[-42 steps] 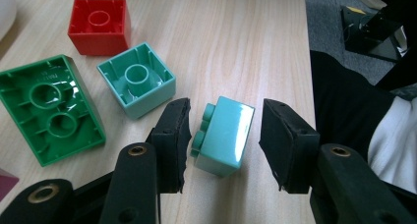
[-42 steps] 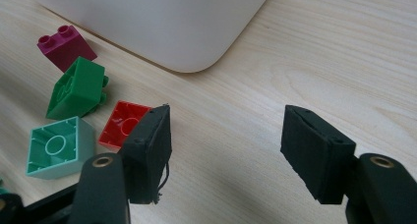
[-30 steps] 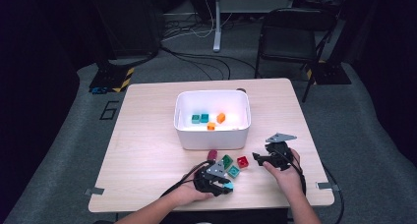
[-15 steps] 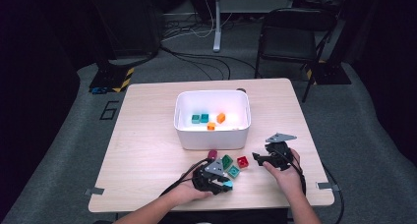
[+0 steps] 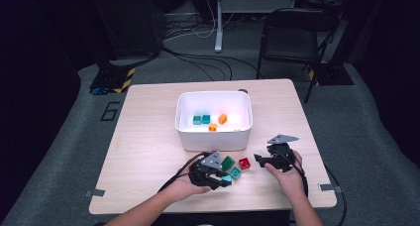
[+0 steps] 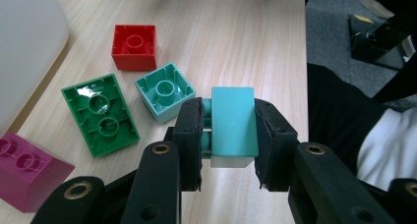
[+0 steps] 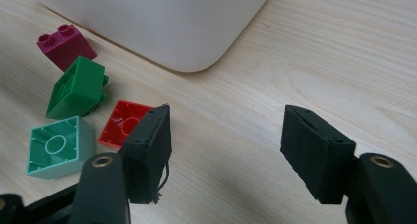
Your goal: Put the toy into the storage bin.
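Turquoise brick (image 5: 226, 178) shows in the high view as a speck at the tip of the left gripper (image 5: 221, 179), near the table's (image 5: 148, 137) front edge, below the white bin (image 5: 214, 137), while the right gripper (image 5: 259, 160) rests beside the red brick (image 5: 244, 162). The left gripper view shows that brick (image 6: 234, 121) clamped between both pads (image 6: 192, 135), clear of the wood, with green (image 6: 101, 113), teal (image 6: 164, 91) and magenta (image 6: 27, 170) bricks lying beyond. The right gripper view shows its own jaws spread wide over bare wood, holding nothing.
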### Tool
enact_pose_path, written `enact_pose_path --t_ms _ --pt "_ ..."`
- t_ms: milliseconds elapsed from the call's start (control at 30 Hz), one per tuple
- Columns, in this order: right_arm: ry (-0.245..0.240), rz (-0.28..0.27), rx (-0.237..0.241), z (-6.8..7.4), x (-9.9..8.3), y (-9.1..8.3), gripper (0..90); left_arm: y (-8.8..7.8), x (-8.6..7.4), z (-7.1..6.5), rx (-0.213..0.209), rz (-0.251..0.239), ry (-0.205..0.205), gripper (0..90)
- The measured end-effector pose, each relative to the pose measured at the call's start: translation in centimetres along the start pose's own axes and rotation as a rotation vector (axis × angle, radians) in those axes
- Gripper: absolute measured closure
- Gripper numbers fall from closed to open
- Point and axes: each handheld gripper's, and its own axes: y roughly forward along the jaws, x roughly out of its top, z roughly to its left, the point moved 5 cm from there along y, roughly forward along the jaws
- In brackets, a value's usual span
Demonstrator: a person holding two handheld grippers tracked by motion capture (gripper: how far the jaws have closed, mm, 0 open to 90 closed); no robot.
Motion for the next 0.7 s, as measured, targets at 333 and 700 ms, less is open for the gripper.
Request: enact_pose_path --t_ms 333,700 --pt "0.002 0.002 -0.001 0.0 0.0 0.0 35.2 -1.9 1.8 0.5 0.003 -0.031 -0.016 67.1" --pt "0.009 0.003 0.0 0.0 -0.1 0.0 35.2 -4.5 3.5 1.9 0.023 -0.057 -0.039 67.1"
